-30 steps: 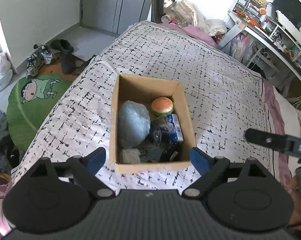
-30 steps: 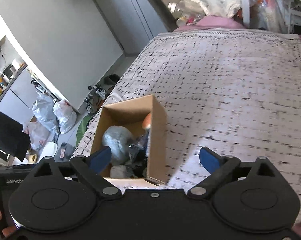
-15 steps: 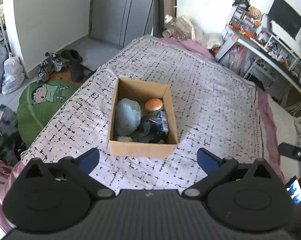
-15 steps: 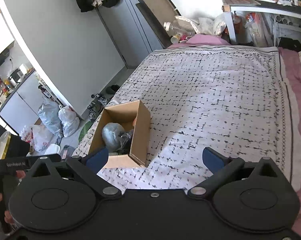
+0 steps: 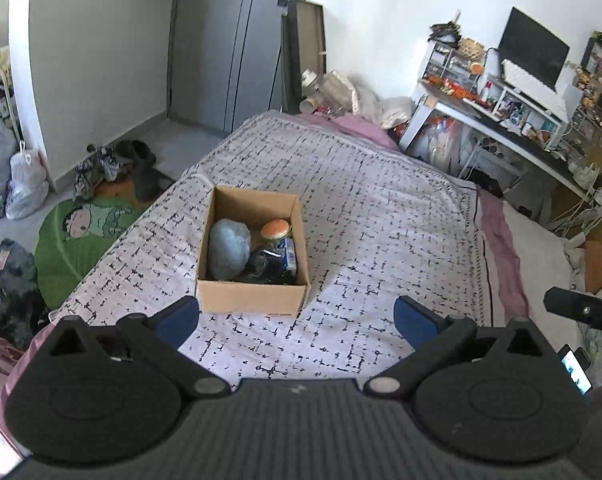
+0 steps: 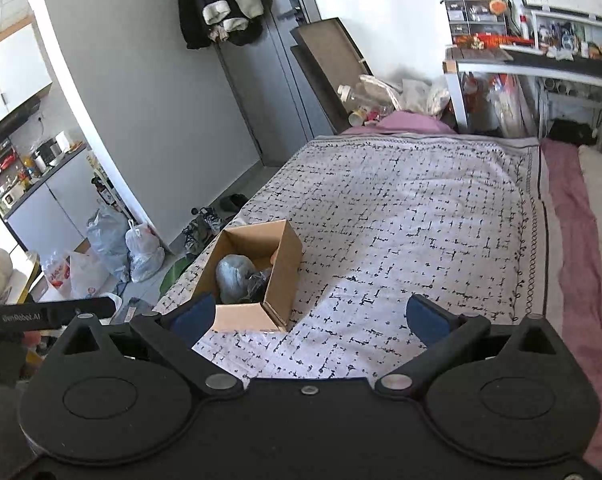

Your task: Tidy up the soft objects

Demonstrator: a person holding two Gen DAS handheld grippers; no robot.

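Note:
A cardboard box [image 5: 249, 298] sits on the patterned bed cover [image 5: 381, 216]. Inside lie a blue-grey plush [image 5: 228, 249], a burger-shaped soft toy [image 5: 275, 229], a dark crumpled item [image 5: 265, 267] and a small blue-white pack [image 5: 289, 259]. My left gripper [image 5: 297, 318] is open and empty, held back above the bed's near edge. My right gripper [image 6: 309, 316] is open and empty, to the right of the box [image 6: 279, 284], where the plush [image 6: 233, 273] shows.
A cluttered desk [image 5: 501, 120] with a monitor stands right of the bed. Shoes [image 5: 101, 164], a green rug [image 5: 81, 236] and plastic bags [image 5: 21, 188] lie on the floor at left. A grey door [image 5: 229, 40] is behind.
Both grippers have pulled back and up from the box, so it looks smaller and farther. Both stayed open and empty.

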